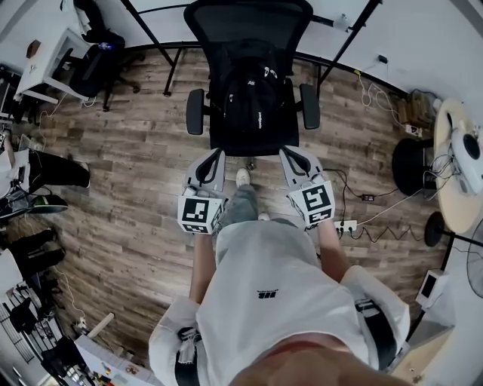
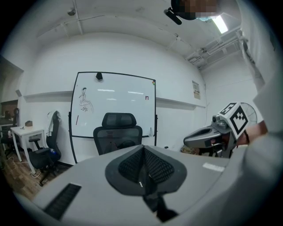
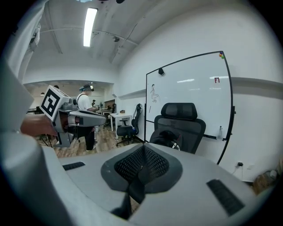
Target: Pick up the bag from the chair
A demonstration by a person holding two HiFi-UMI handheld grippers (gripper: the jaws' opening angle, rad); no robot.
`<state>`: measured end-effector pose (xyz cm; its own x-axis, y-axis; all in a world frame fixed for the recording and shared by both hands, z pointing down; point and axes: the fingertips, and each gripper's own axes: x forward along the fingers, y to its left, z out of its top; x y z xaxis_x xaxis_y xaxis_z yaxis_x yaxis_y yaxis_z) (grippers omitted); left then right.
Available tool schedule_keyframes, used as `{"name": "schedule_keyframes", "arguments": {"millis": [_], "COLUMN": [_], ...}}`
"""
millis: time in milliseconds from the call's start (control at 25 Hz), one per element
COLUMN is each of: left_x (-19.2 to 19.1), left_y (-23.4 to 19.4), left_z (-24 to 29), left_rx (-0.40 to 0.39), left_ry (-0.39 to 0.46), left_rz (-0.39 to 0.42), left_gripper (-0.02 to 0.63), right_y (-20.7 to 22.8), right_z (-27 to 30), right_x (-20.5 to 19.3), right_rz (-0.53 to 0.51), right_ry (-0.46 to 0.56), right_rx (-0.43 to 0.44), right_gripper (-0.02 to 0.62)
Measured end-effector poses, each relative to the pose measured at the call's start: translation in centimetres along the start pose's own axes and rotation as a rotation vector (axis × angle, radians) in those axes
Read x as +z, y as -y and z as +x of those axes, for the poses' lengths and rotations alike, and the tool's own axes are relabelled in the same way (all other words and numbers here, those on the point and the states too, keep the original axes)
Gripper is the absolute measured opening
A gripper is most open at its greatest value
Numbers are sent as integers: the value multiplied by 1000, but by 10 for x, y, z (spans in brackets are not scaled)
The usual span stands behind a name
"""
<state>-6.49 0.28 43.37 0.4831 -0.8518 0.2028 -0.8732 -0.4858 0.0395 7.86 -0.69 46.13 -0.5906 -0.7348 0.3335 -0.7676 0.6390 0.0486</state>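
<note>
I see the black bag upright on the seat of the chair, top centre of the head view; its contents are not visible. The left gripper and right gripper, just below the seat's front edge in frame, have their jaws fully together and hold nothing.

The bag is black with small white marks and lies on a black mesh chair. The floor is brown wood-grain planking. The left gripper and the right gripper are grey, each bearing black-and-white square patterns. At lower centre, the person's shirt is white.
</note>
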Motion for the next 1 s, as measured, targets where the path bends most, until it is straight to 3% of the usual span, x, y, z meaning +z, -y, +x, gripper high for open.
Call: {"name": "schedule_keyframes", "arguments": {"millis": [1000], "left_x": [0], "left_y": [-132], "left_z": [141], "left_rx": [-140], "left_ry": [-56], "left_rz": [-21], "left_gripper": [-3], "right_y": [70], "right_z": [158], "right_x": [18], "right_rz": [55], "right_ry": [-118], "right_rx": [-110], "right_gripper": [-3]}}
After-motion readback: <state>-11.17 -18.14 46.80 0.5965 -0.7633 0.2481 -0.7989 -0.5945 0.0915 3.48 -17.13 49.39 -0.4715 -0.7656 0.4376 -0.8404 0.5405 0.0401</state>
